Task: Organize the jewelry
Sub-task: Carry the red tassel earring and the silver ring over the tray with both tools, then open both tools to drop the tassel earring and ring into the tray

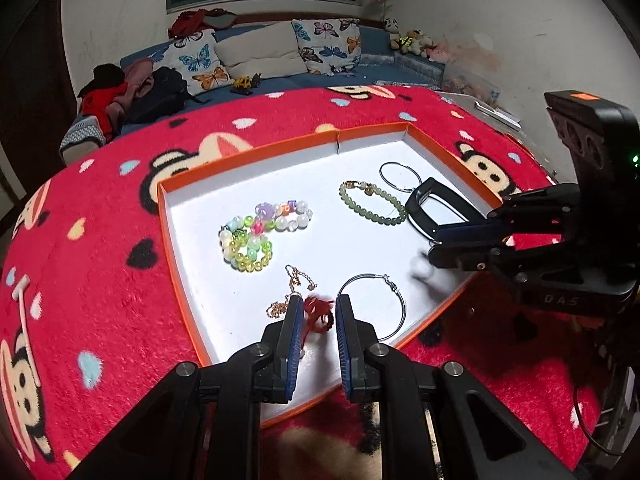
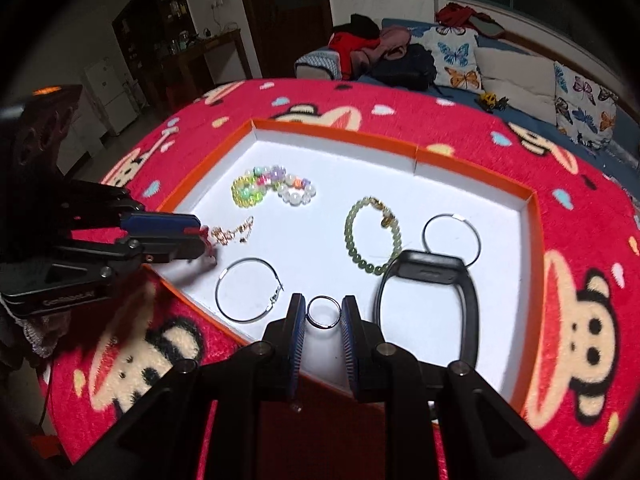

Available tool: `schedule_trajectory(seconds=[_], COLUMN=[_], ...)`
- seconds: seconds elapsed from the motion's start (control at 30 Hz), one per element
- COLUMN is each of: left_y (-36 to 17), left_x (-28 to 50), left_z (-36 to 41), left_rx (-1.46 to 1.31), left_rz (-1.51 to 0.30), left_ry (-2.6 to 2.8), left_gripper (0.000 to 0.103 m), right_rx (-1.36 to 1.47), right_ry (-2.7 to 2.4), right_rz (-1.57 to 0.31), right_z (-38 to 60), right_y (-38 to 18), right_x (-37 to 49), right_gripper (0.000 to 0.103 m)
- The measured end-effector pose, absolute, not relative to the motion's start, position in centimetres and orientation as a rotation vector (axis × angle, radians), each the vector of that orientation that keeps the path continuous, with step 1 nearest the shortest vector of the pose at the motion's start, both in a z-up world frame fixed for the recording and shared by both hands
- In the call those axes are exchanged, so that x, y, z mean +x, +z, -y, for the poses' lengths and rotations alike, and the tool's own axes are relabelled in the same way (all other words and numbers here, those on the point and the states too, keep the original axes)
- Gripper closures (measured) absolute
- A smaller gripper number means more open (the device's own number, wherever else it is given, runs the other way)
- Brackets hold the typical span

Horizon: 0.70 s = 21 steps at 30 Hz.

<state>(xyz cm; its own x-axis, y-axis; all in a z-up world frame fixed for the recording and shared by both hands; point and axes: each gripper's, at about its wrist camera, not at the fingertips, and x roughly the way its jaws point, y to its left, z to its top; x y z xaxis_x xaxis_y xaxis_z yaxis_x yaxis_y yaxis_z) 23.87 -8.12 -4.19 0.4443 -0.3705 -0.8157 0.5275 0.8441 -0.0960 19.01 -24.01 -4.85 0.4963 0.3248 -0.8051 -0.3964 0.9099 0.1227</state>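
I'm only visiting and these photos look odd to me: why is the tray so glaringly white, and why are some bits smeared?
Left wrist view: the white tray floor is overexposed against a dim room, the red ornament between the fingers is motion-blurred, and the fisheye lens bends the tray's edges. Right wrist view: the same glare, the black wristband is smeared, and the corners go dark.

partly legible "das" embossed on the right hand-held gripper (image 1: 434, 256) body

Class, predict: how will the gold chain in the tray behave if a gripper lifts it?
The gold chain lies in loose crumpled loops, so it will probably hang limp. Its fine links look light. Its end reaches the red ornament, so it might snag.
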Motion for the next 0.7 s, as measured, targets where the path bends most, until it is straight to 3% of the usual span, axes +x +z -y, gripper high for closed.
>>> schedule_trajectory(seconds=[0.7], left_y=[-2.9], left_x=[22.6], left_z=[7.2], left_rx=[0.135], left_rz=[-0.979], left_ry=[-0.527], left_gripper=[0.084], right_rx=[-0.063], right_ry=[0.455], right_rz=[-0.951], right_z=[23.4], right_y=[-4.1], right_x=[18.6], right_gripper=[0.080])
